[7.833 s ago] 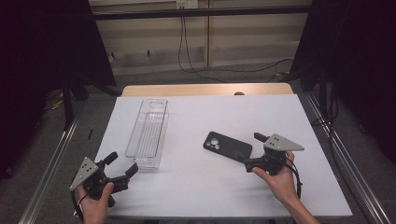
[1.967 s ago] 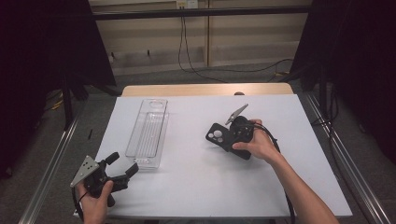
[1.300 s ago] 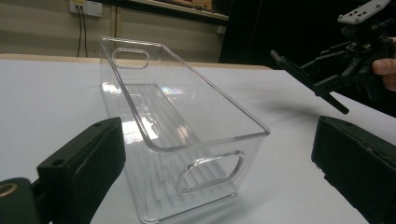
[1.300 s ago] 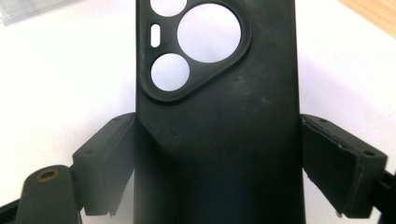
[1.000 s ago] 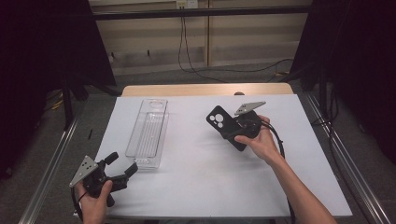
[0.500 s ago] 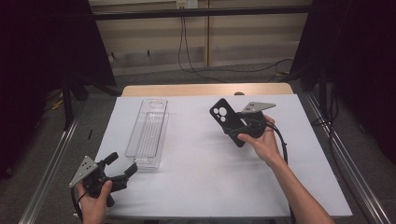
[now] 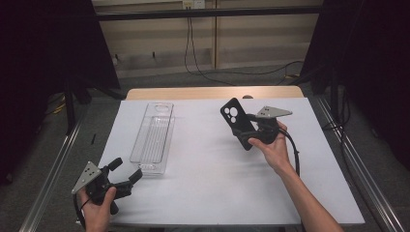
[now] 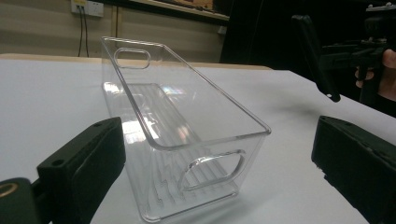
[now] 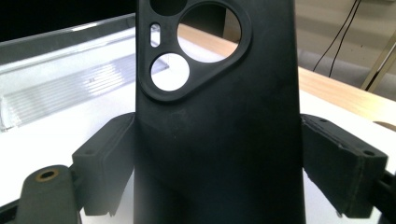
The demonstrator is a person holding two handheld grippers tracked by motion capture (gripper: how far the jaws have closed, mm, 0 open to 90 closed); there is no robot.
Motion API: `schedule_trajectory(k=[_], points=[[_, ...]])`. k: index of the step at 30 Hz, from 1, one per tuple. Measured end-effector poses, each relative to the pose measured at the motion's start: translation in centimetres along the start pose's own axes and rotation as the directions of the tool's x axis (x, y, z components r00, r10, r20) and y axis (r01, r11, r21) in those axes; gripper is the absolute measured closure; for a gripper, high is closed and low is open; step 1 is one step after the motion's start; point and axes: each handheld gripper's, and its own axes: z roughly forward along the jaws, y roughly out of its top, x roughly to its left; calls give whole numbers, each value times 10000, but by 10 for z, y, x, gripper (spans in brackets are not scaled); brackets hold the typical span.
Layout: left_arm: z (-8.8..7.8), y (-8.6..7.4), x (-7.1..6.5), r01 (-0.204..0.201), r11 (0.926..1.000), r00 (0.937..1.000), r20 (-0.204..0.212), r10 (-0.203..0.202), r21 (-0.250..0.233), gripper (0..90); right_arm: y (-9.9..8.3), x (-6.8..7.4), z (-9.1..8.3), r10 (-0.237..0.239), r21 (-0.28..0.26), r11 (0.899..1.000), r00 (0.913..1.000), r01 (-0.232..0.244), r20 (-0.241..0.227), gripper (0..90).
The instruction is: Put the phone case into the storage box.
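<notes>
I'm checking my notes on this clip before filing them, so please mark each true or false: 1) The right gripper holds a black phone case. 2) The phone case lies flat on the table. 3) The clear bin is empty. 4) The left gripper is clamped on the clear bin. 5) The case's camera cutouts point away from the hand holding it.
1) True: the right gripper is shut on the black phone case.
2) False: it is lifted off the white table, tilted.
3) True: nothing lies in the clear bin.
4) False: the left gripper is open, short of the bin's near end.
5) True: the cutouts sit at the far end.
</notes>
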Motion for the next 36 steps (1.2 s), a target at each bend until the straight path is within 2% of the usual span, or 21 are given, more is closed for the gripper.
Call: schedule_trajectory(k=[3, 6, 17, 36], points=[[0, 0, 0, 5, 10000, 10000, -6, -5, 8, 30, 0, 0, -3, 90, -313, 9995, 10000, -91, -25, 148], [0, 0, 0, -1, 10000, 10000, -7, 1, 11, 30, -1, 0, -7, 69, -288, 9996, 10000, -68, 26, 147], [0, 0, 0, -12, 10000, 10000, -2, 12, 21, 29, -8, -5, -39, 361, -824, 9960, 9993, -356, 43, 147], [1, 1, 0, -104, 9999, 9999, 67, 103, 42, 30, -30, 9, -73, 404, -1080, 9931, 9977, -461, -545, 146]])
